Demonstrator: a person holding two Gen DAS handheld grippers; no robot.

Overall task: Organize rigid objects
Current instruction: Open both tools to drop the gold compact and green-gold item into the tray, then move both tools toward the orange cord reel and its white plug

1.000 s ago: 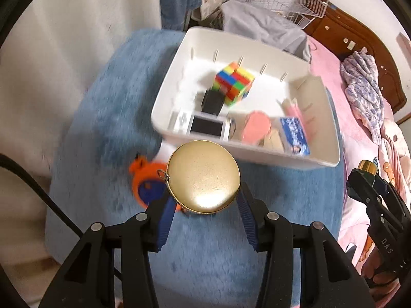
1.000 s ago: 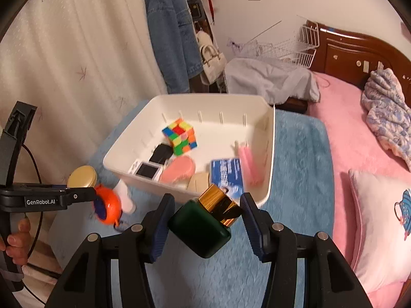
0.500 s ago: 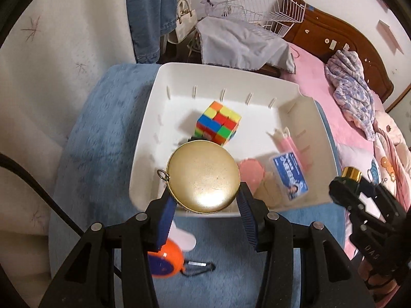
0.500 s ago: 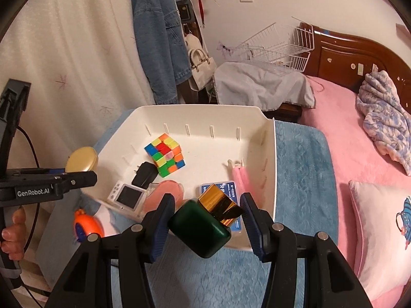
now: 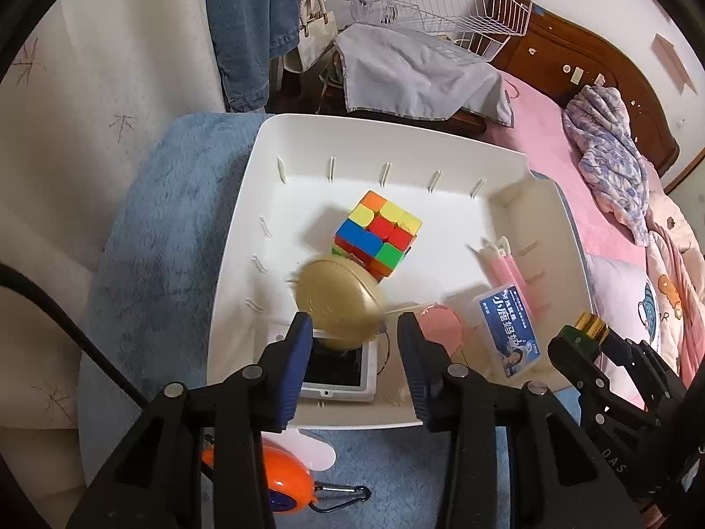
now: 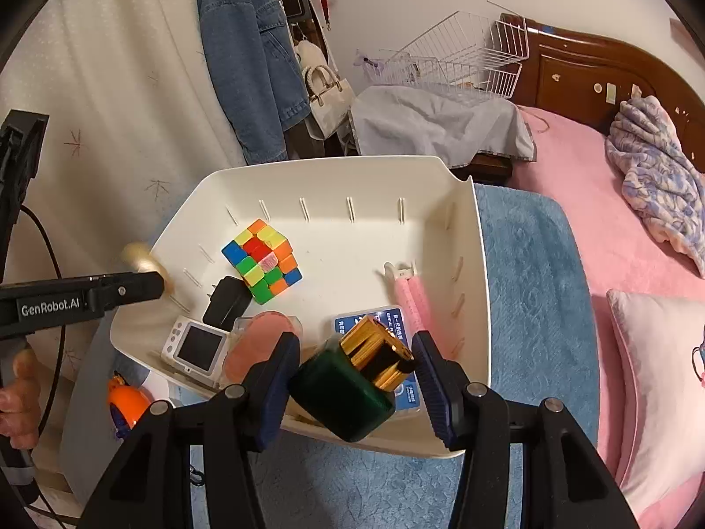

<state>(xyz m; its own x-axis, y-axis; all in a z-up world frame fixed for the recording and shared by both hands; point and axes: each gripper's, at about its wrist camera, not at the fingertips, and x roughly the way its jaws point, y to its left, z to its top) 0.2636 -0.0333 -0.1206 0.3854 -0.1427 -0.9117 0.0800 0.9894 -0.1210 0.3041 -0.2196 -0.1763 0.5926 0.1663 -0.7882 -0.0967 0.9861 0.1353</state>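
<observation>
— Two grippers are over the white plastic bin, which sits on the blue fuzzy cloth. What is the round gold metal compact like now?

— A flat, brushed-gold disc, blurred and tilted, just beyond the left gripper. Those jaws stand spread with clear gaps on both sides of the disc, holding nothing. The compact is inside the bin, above the small white device with the dark screen and right beside the multicoloured puzzle cube.

— And half a second ago?

— Then the jaws pinched the compact at its edges and it faced the camera sharply. Now they have parted and it has left them.

— The right gripper?

— It is closed on the dark green bottle with the gold cap, held slantwise over the bin's near edge, as before. The bottle has travelled further over the blue-labelled clear box and the pink round case. The pink stick lies by the right wall, and the orange round gadget sits on the cloth outside the bin.
</observation>
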